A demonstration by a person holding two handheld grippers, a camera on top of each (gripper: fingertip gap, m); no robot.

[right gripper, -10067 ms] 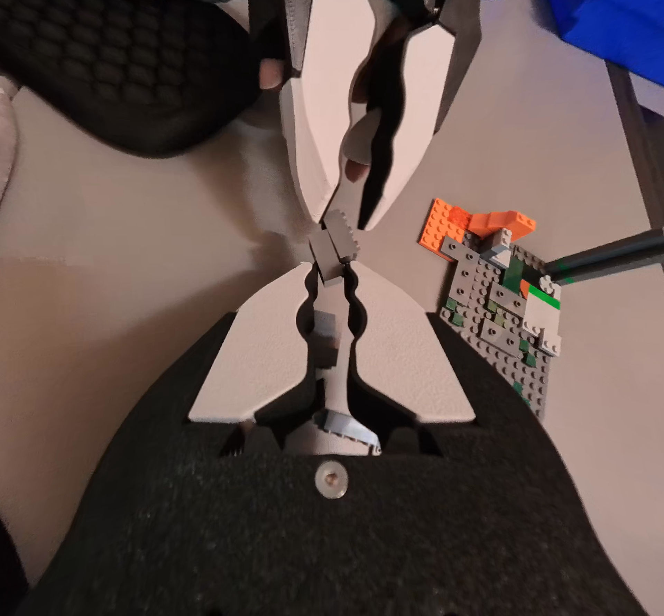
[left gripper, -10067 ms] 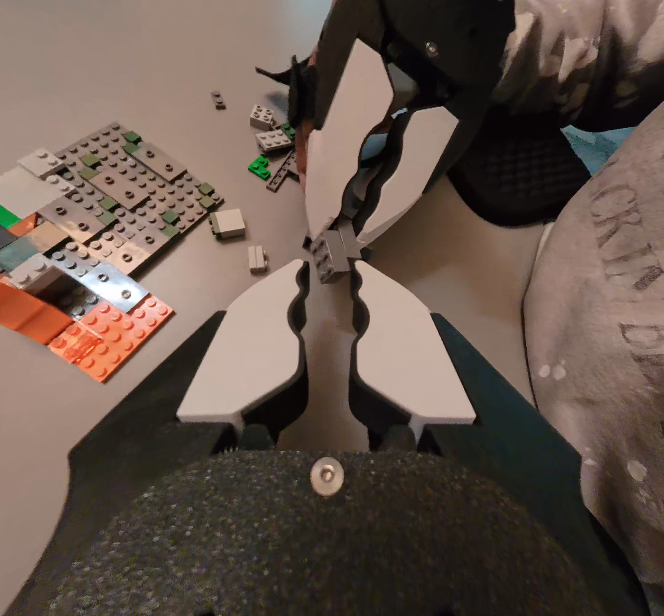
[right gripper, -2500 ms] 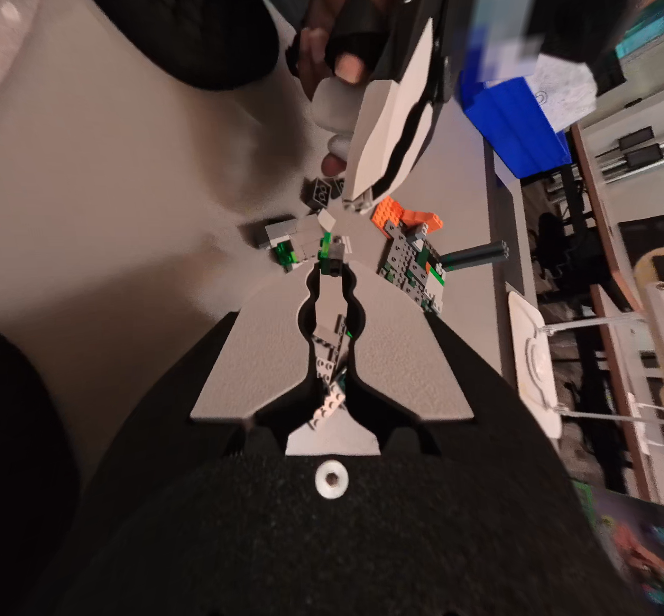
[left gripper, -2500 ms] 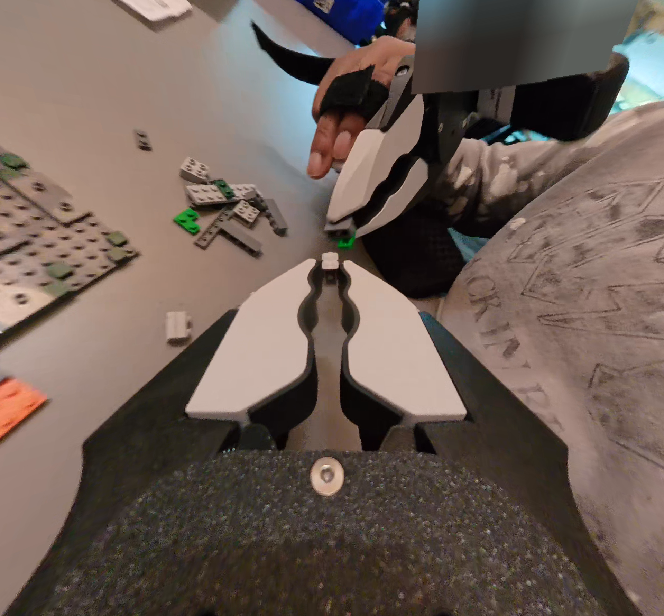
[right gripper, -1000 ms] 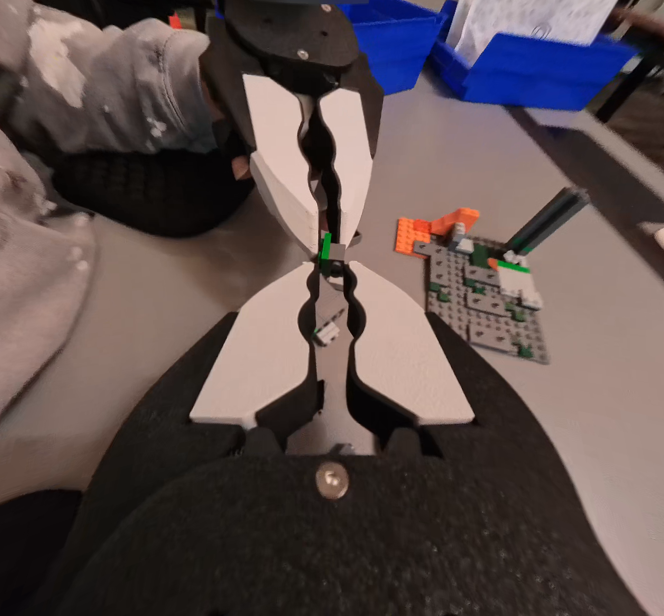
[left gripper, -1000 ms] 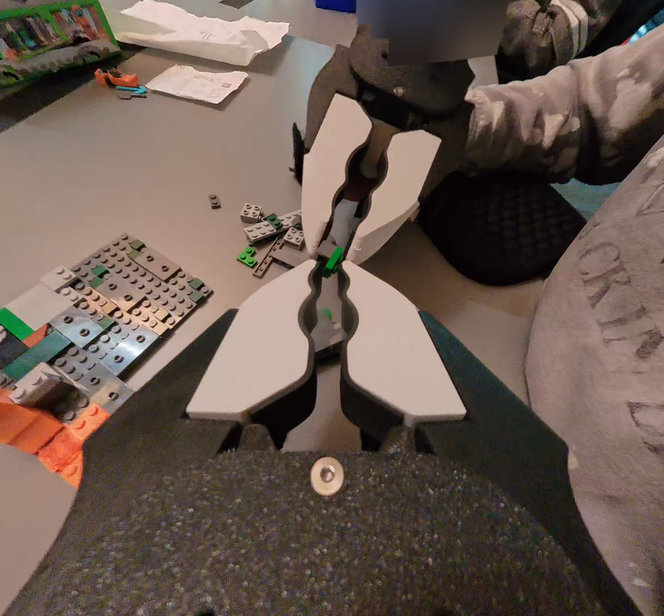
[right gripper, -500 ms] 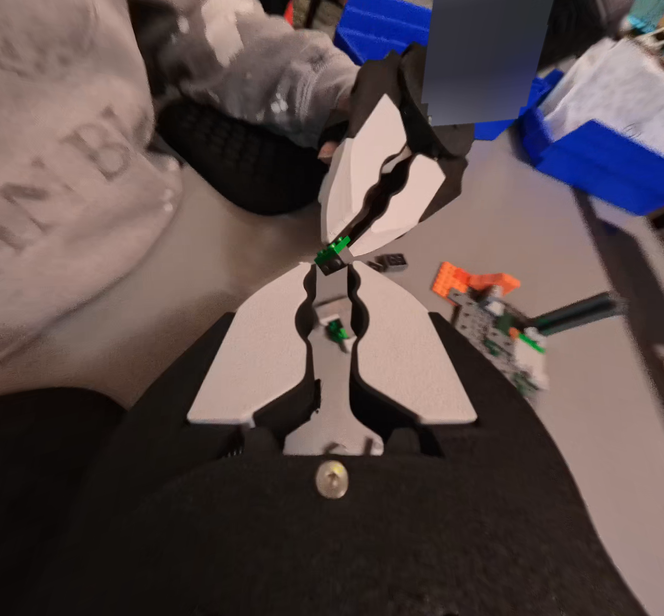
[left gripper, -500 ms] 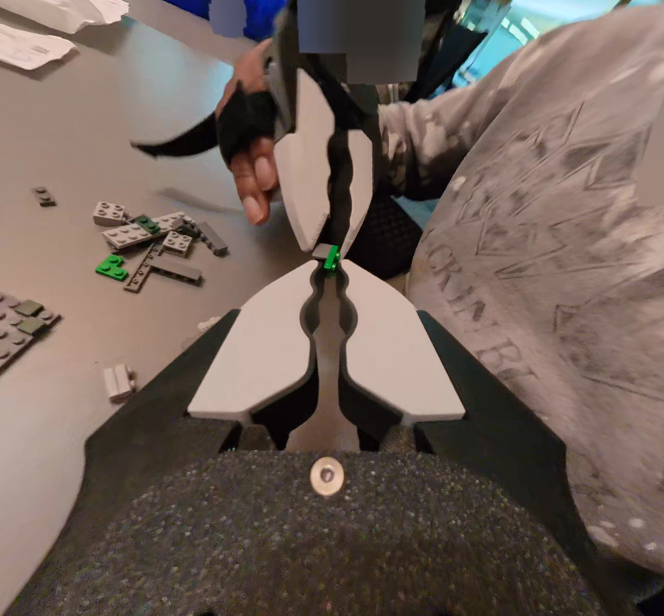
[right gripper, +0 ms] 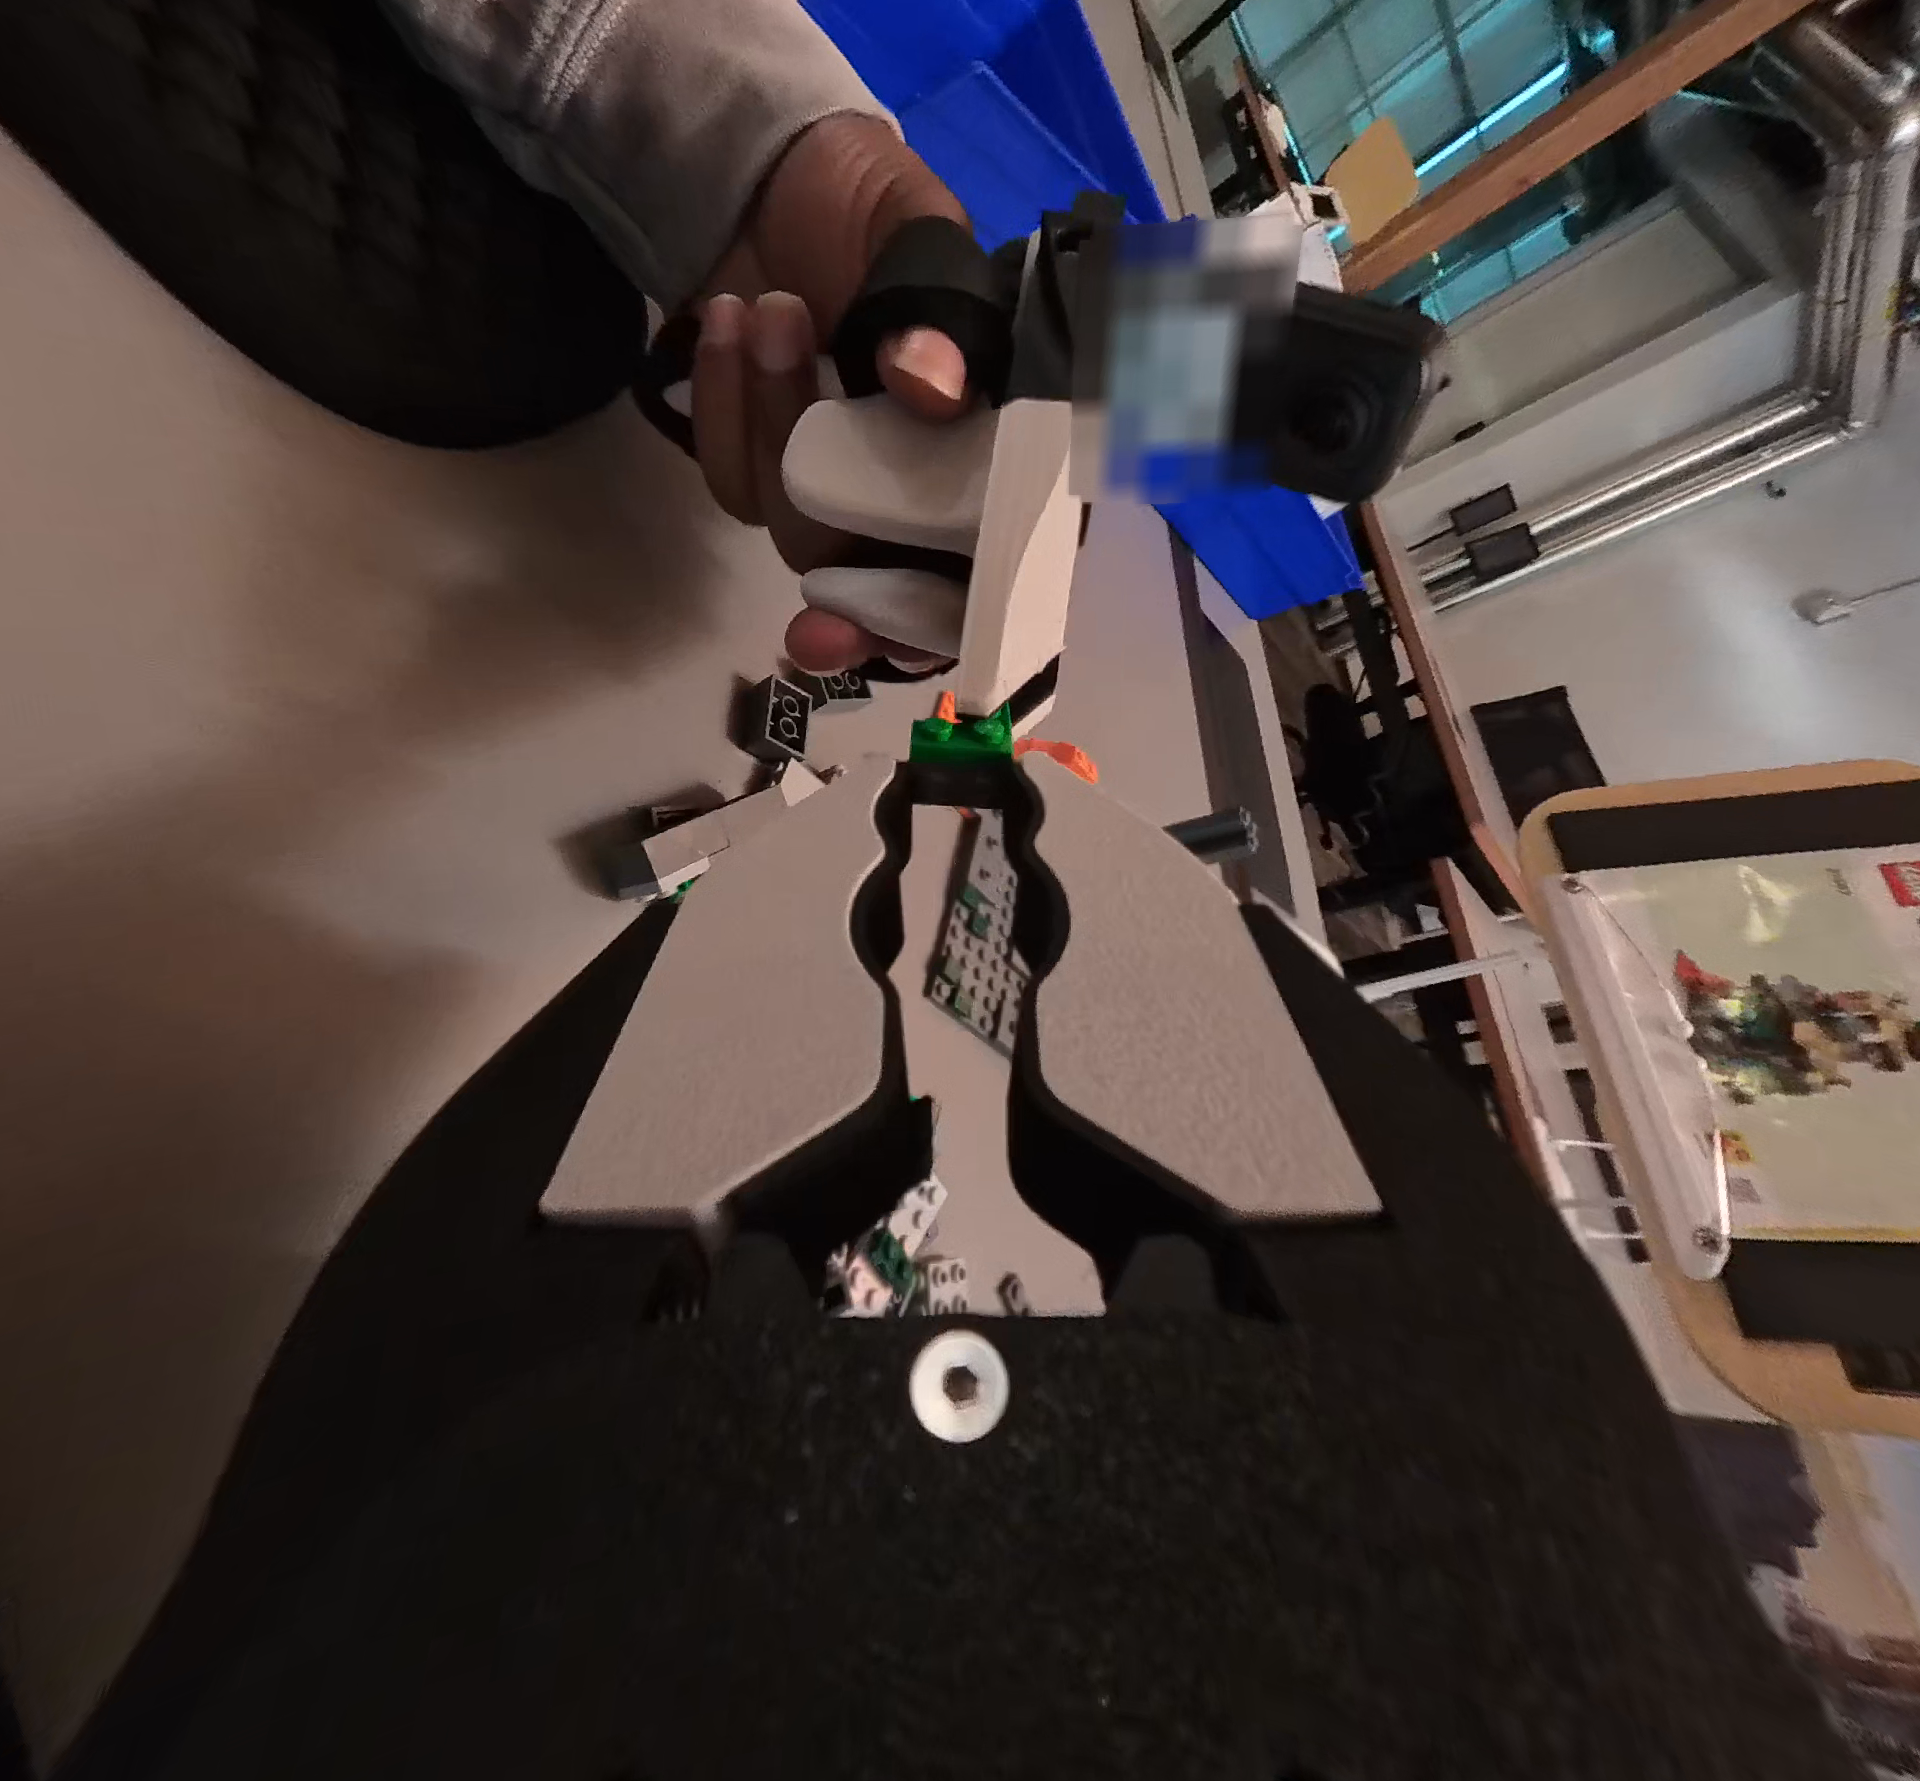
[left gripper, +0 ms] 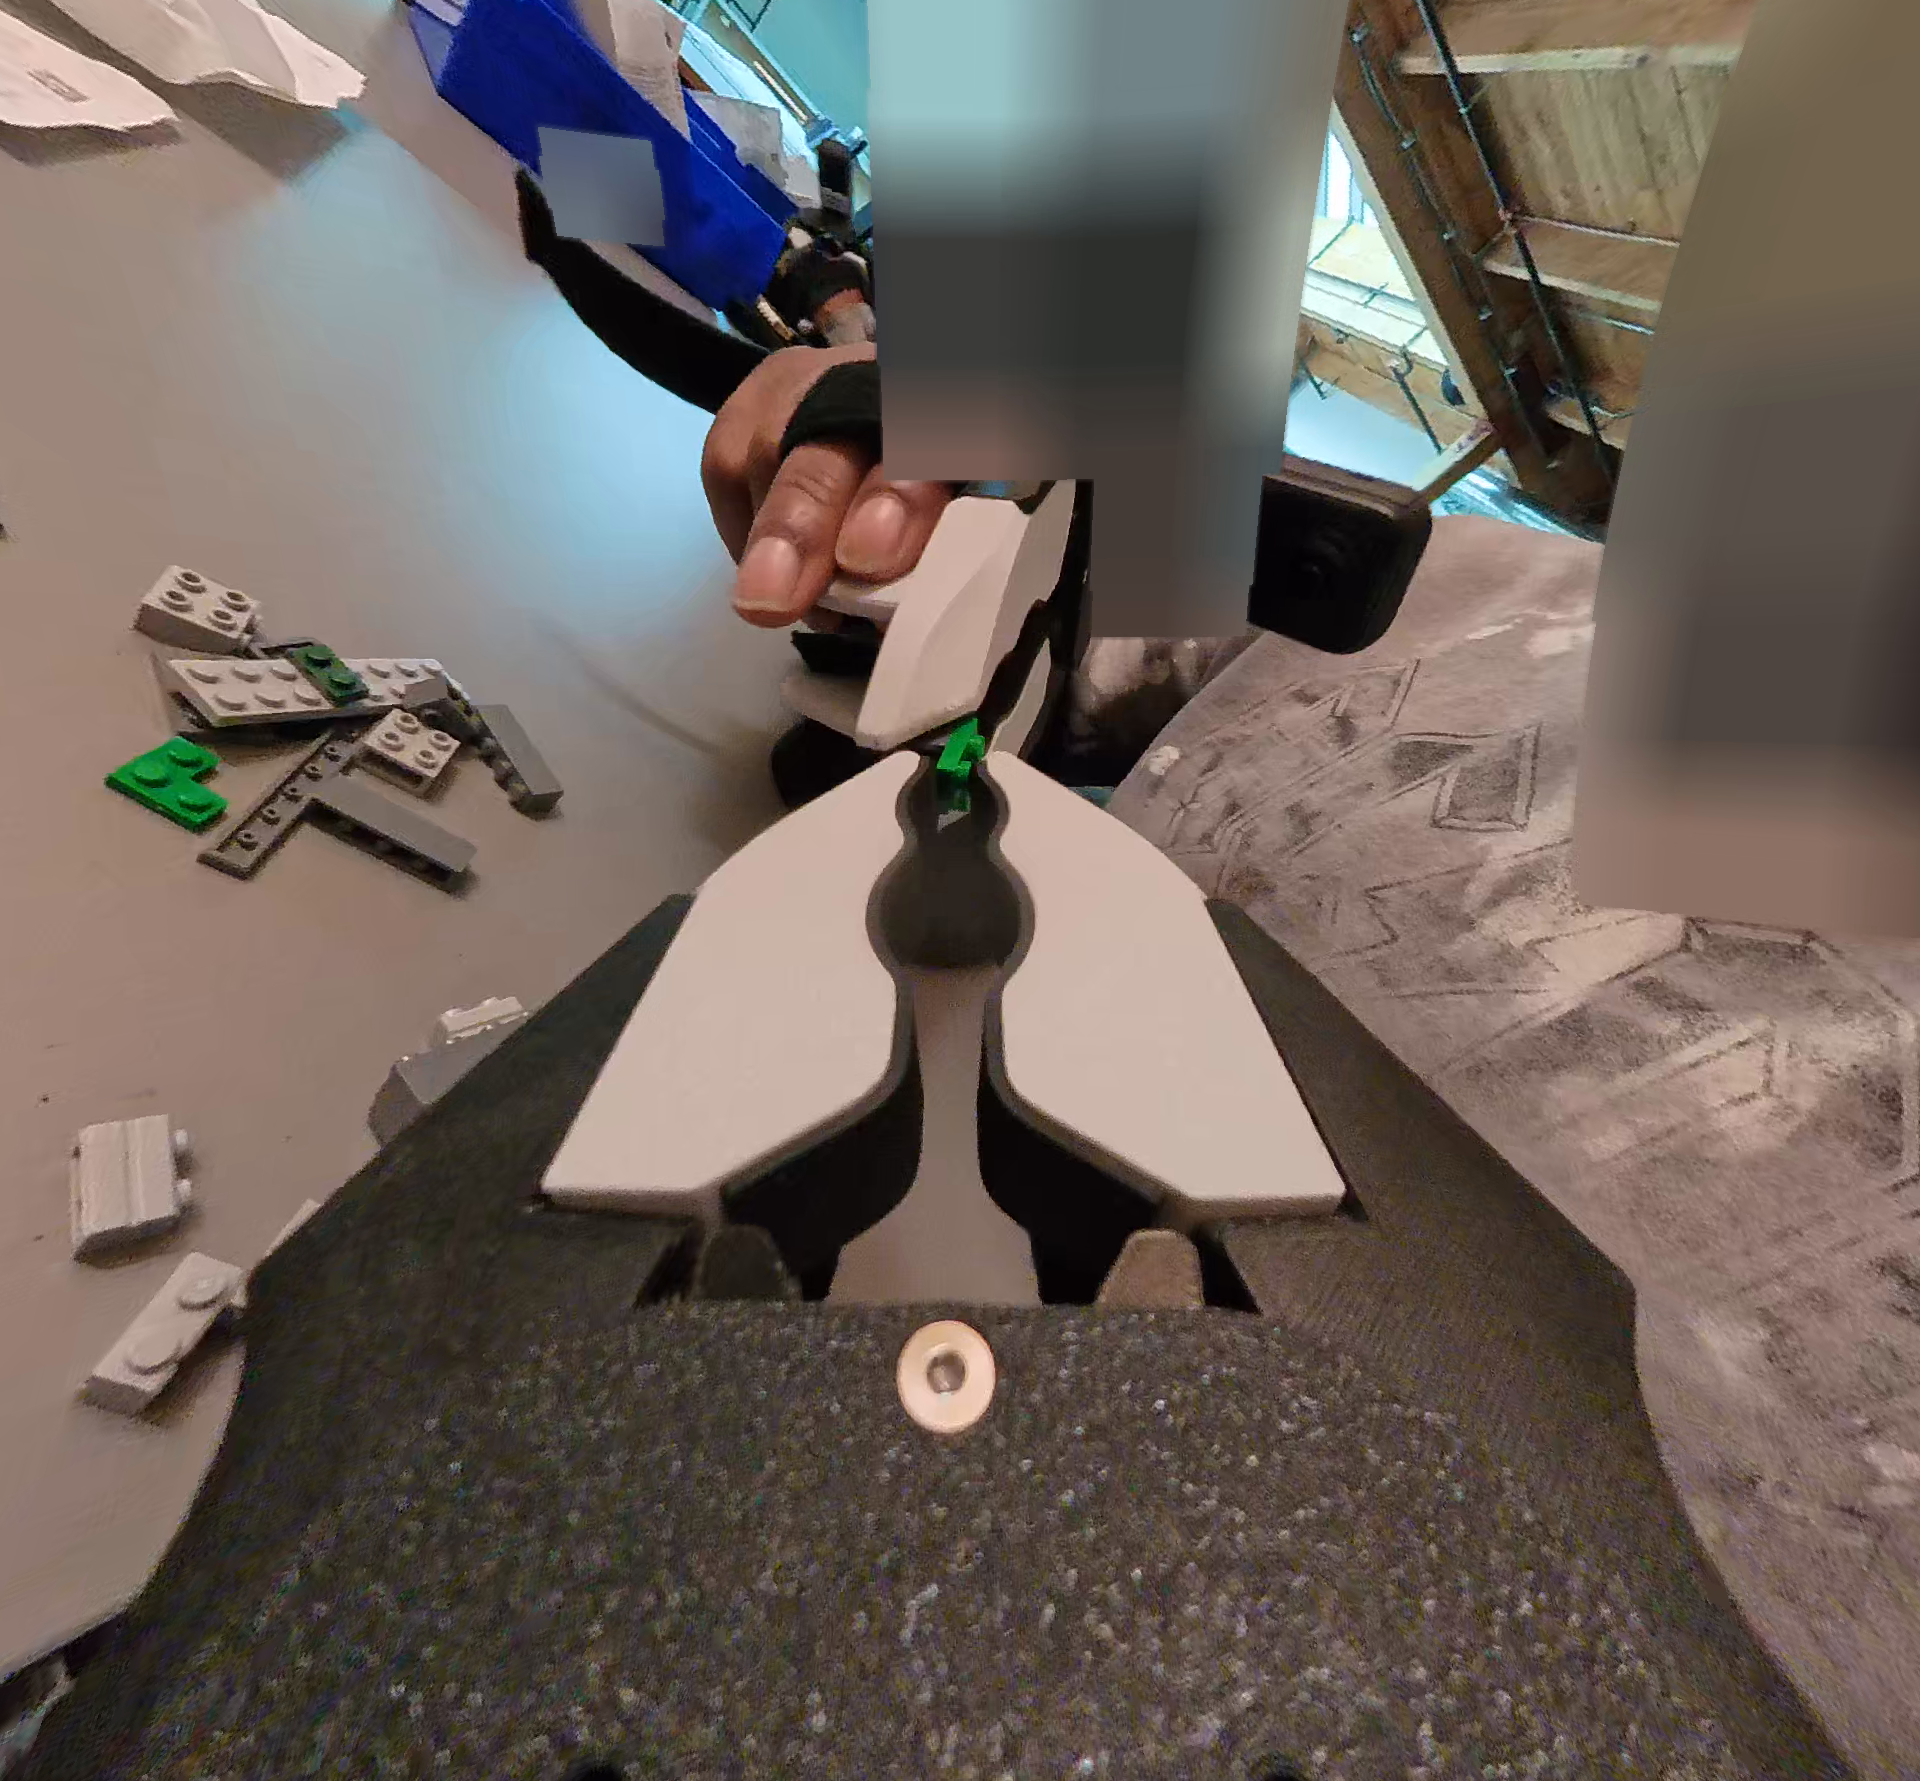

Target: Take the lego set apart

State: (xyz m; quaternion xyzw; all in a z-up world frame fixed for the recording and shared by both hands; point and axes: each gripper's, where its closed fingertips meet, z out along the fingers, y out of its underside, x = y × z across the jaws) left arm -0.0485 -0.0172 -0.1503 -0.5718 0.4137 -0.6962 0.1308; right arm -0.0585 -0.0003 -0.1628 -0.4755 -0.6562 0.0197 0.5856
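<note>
My left hand-held gripper (left gripper: 954, 767) is clenched on a small green piece (left gripper: 956, 757), pinched at its fingertips and held up above the worktop (left gripper: 312, 443). Meeting it tip to tip, my right hand-held gripper (right gripper: 961, 781) is clamped on a dark piece (right gripper: 958, 783) that sits directly under that green piece (right gripper: 958, 739); the two bricks are touching. Below and to the left lie loose grey bricks (left gripper: 125, 1181), then a heap of grey plates (left gripper: 312, 692) with a green corner plate (left gripper: 166, 781) beside it. Through my right gripper's gap I see the grey studded baseplate (right gripper: 982, 942) lying flat on the worktop. Farther back stand blue bins (left gripper: 582, 110) and crumpled paper (left gripper: 156, 17).
</note>
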